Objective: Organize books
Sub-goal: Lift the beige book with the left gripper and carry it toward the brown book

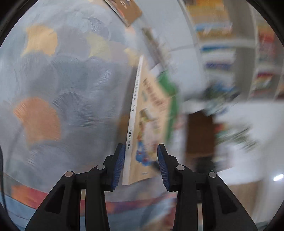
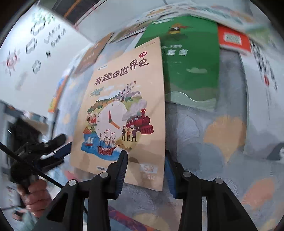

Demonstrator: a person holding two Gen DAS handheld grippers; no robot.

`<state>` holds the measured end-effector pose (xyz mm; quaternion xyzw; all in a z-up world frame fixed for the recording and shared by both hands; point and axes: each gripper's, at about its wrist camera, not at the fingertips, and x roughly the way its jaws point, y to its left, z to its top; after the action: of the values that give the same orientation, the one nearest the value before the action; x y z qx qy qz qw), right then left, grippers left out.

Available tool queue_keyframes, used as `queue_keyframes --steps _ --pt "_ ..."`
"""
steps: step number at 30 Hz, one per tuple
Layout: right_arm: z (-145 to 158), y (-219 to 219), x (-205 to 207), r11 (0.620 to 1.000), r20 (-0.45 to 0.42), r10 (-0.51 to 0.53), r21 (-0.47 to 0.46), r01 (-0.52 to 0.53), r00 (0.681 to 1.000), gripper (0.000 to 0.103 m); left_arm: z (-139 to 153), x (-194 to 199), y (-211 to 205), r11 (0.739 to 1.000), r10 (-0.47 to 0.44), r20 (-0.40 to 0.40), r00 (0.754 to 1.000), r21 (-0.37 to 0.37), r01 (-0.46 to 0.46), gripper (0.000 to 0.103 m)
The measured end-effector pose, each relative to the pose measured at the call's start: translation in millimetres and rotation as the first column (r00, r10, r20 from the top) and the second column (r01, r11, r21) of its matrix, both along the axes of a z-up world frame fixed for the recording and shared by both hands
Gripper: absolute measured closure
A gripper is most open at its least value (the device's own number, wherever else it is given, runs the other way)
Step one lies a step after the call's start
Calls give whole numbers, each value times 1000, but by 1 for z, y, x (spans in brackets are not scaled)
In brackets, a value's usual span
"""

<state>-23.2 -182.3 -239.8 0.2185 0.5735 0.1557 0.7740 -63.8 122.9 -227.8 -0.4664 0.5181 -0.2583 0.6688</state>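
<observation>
A beige book with a clock, ships and a red train on its cover (image 2: 122, 113) is held up above a patterned grey carpet. In the left wrist view its white spine (image 1: 132, 124) stands between the fingers of my left gripper (image 1: 141, 165), whose jaws are wide apart; the spine rests by the left pad (image 1: 119, 165). In the right wrist view my right gripper (image 2: 144, 170) straddles the cover's lower right edge, jaws apart, and the left gripper (image 2: 58, 152) meets the book's left edge. A green book (image 2: 191, 62) lies behind it.
More books lie on the carpet: a brown one (image 1: 127, 10), a red-and-white one (image 2: 232, 39), others along the far edge. A white bookshelf with colourful spines (image 1: 221, 44) stands at the right. The views are motion-blurred. A hand (image 2: 35, 197) holds the left gripper's handle.
</observation>
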Motion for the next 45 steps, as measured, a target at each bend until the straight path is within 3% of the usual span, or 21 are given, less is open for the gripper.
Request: queue_keyframes --steps 1,3,5,7,8,10,11,13,14,18,20,22,24,27,30,32,35,36,39,41,45 --pt "-5 -5 -3 999 -8 -17 43 17 1000 63 0 0 -1 1000 19 -1 1000 -5 -19 70" --pt "-7 -10 -3 996 -23 -22 81 24 999 63 5 2 -13 988 5 9 1000 152 -6 79" --pt "-7 -8 -3 997 -19 -10 75 11 1000 63 11 3 -34 924 -34 20 999 382 24 88" --pt "-5 -9 -5 997 -10 -2 71 2 1000 63 18 1 -48 875 -62 50 997 484 31 89" --pt "-5 -10 -6 997 -6 1 74 0 1000 63 20 1 -48 874 -57 57 997 485 23 89" --pt "-5 -13 -6 997 -9 -1 84 2 1000 63 20 0 -36 925 2 54 999 380 -22 89" --pt "-6 -15 -6 996 -13 -8 91 9 1000 63 17 0 -25 964 47 41 998 259 -56 89" --pt "-10 -21 -4 991 -28 -18 132 22 999 63 10 -1 -8 995 90 21 996 50 -91 89" --pt "-11 -24 -4 987 -34 -21 157 27 999 63 4 1 -5 996 88 7 996 -19 -88 89" --pt "-15 -35 -4 984 -22 -8 180 11 1000 63 -10 7 -11 997 76 -40 996 3 -76 89" --pt "-14 -34 -5 985 -23 -4 174 8 1000 63 -10 12 -26 992 34 -52 998 125 -27 89" --pt "-14 -35 -6 985 -23 -2 174 6 1000 63 -1 13 -42 959 2 -16 1000 282 3 89" --pt "-14 -39 -4 982 -26 -2 188 7 1000 63 5 16 -48 953 -2 -10 1000 304 5 89" --pt "-14 -51 -1 975 -57 -10 221 22 998 63 8 22 -47 985 -11 -27 1000 173 16 89" --pt "-10 -72 -1 960 -56 -46 273 59 997 61 1 26 -47 999 -2 -84 996 -50 -2 89" --pt "-9 -83 -2 950 -56 -62 303 76 996 59 3 26 -52 998 -23 -92 995 -56 18 89" --pt "-7 -83 -3 968 -49 -66 240 76 997 59 14 37 -89 991 -86 -82 993 94 94 90" --pt "-6 -81 -4 971 -46 -59 228 68 997 59 13 38 -94 989 -97 -90 991 100 106 90" --pt "1 -84 -8 961 -36 -65 266 72 997 58 0 44 -103 996 -88 -147 985 8 90 90" --pt "5 -93 -11 952 -50 -72 295 83 996 46 -2 48 -106 996 -90 -162 983 -33 85 90" --pt "5 -124 -28 932 -59 -136 330 148 989 37 3 54 -106 988 -107 -170 980 -130 85 90"
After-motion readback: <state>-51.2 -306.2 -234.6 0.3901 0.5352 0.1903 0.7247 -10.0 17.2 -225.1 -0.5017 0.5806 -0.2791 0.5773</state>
